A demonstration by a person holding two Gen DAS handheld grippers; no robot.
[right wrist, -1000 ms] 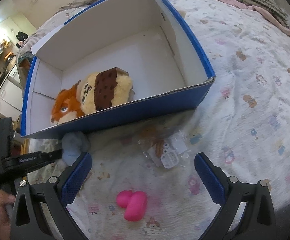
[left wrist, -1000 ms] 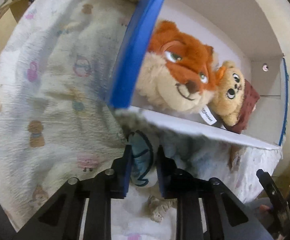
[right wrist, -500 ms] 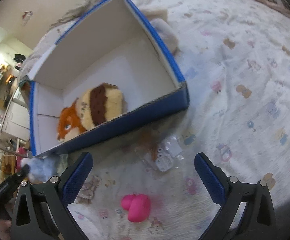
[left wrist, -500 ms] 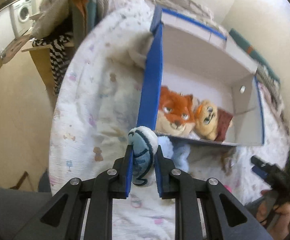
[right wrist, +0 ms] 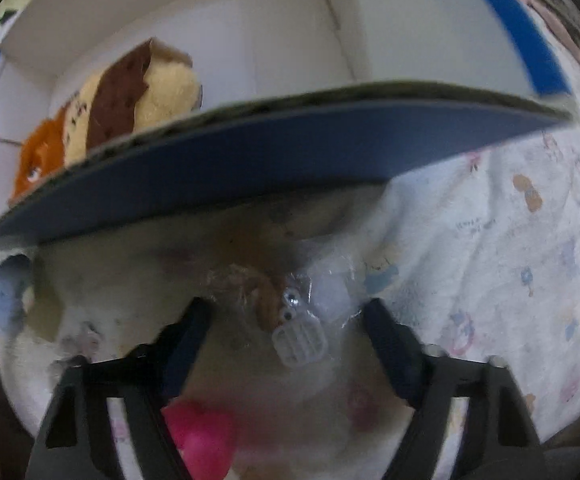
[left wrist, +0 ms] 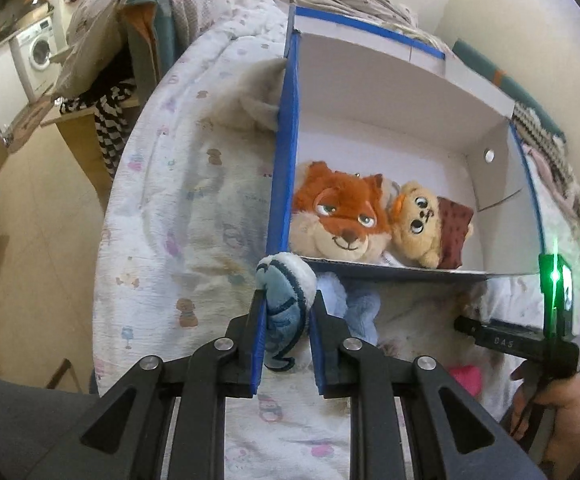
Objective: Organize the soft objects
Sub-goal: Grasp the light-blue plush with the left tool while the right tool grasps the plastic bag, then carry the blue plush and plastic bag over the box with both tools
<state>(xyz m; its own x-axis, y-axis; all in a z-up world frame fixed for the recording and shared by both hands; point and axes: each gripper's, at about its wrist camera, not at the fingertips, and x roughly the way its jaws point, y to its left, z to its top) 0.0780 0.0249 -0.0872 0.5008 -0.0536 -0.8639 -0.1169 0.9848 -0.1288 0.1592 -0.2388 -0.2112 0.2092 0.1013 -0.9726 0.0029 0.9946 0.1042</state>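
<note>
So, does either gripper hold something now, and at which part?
The left gripper pinches the blue and white plush at its striped end. The right gripper is closing around a clear-wrapped toy, pads not yet touching it.

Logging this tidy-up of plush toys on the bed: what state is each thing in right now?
Blue plush: clamped in the left claw, lifted outside the box.
Box: open; fox plush and bear plush inside.
Wrapped toy: lying on the bedspread between the closing right claw.
Pink toy: lying loose on the bedspread.
</note>
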